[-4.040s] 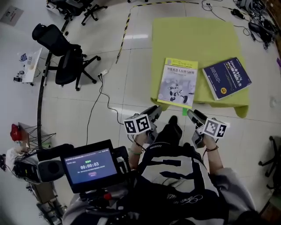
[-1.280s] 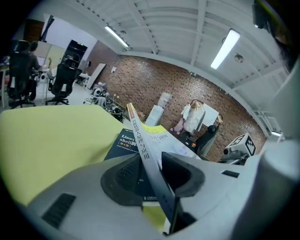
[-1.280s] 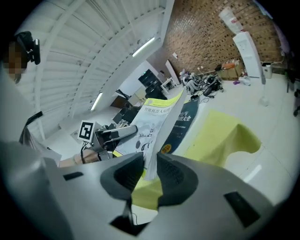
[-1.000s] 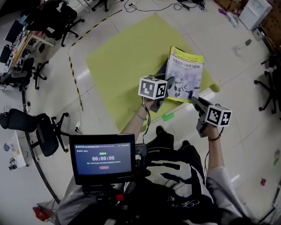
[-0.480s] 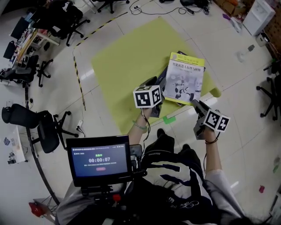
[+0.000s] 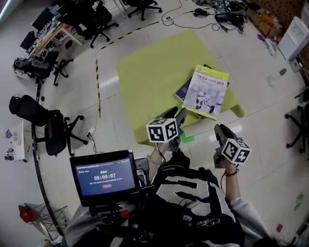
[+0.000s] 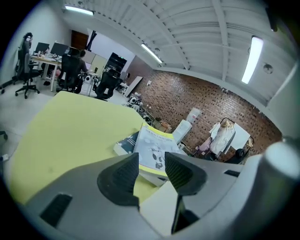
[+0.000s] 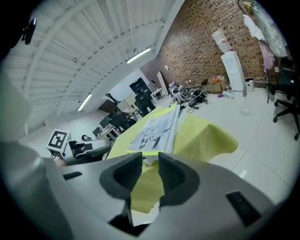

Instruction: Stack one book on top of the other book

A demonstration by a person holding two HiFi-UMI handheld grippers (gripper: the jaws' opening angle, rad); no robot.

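Note:
A white book with a yellow border (image 6: pixel 206 91) lies on top of a dark blue book (image 6: pixel 185 89) at the near right corner of the yellow-green mat (image 6: pixel 149 72). My left gripper (image 6: pixel 179 116) hovers over the mat's near edge, short of the books, open and empty. In the left gripper view its jaws (image 7: pixel 152 163) frame the white book (image 7: pixel 157 146) and the blue book (image 7: pixel 125 143) from a distance. My right gripper (image 6: pixel 220 130) is off the mat to the right, open and empty. Past the right gripper's tips (image 8: pixel 151 163), the right gripper view shows the stack's edge (image 8: pixel 159 127).
A green tape mark (image 6: pixel 187 139) is on the tiled floor between the grippers. Office chairs (image 6: pixel 46 128) stand at the left, and a yellow-black tape line (image 6: pixel 98 82) runs beside the mat. Cables (image 6: pixel 193 14) trail at the back. A timer screen (image 6: pixel 104 177) sits at the person's chest.
Four seconds ago the books lay side by side; now the white one rests on the blue. Over the last second both grippers pulled back from the stack, the left farther.

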